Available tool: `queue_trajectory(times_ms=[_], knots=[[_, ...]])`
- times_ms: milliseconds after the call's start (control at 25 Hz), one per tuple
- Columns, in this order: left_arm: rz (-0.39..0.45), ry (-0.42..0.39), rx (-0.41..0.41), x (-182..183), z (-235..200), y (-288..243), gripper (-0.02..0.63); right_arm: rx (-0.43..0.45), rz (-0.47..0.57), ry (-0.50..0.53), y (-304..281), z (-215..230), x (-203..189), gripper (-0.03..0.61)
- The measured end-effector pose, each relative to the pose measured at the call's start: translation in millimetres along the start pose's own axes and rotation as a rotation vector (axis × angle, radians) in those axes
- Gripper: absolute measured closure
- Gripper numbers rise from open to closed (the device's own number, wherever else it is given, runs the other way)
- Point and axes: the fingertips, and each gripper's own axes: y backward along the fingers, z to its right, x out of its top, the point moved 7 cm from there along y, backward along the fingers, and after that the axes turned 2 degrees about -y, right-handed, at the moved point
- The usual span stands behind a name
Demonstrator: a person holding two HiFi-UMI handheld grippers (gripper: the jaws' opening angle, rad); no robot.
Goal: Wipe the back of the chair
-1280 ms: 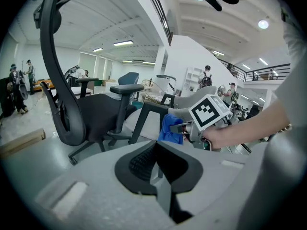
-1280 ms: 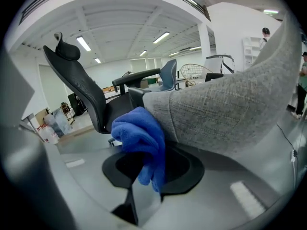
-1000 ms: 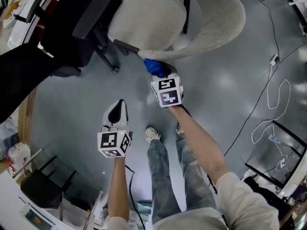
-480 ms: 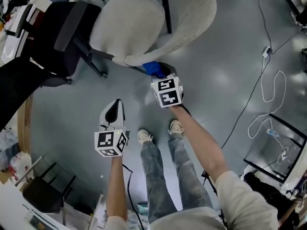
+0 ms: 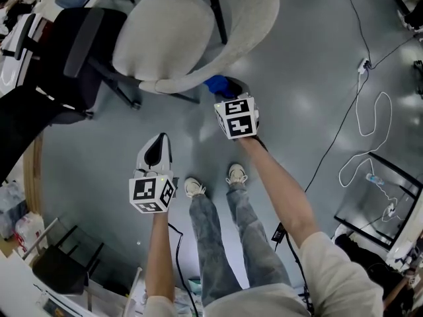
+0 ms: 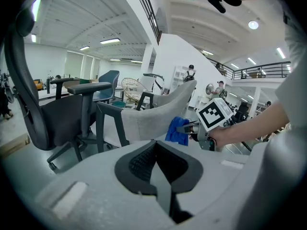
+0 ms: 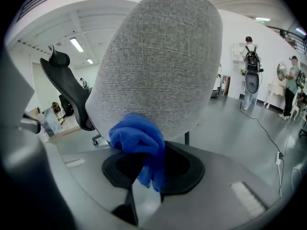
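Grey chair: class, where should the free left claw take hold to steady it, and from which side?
Likely the chair's thin back rim, left of the cloth, approached from the person's side: that edge is slim, bare and faces the left claw.

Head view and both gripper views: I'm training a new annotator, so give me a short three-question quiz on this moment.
1. Multiple choice: the right gripper holds the blue cloth up to which chair? A grey fabric chair; B black office chair; C wicker chair.
2. Short answer: are the jaws of the left gripper apart or together?
3. True or false: the left gripper touches a chair.
Key: 1 A; 2 together; 3 false.
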Motion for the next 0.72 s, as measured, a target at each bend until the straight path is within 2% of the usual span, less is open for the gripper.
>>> queue_trajectory(times_ms=[360,720], knots=[[0.011,0.003,0.008,-1.1,-0.4,10.5,0.612,0.001,-0.023,0.008,12.3,-9.4,-16.6,0.479],[0.014,0.039,0.058,-18.9,-40.5,42.0,0.612,0.074,-0.073,0.015,0.5,-83.2,-44.0,0.479]])
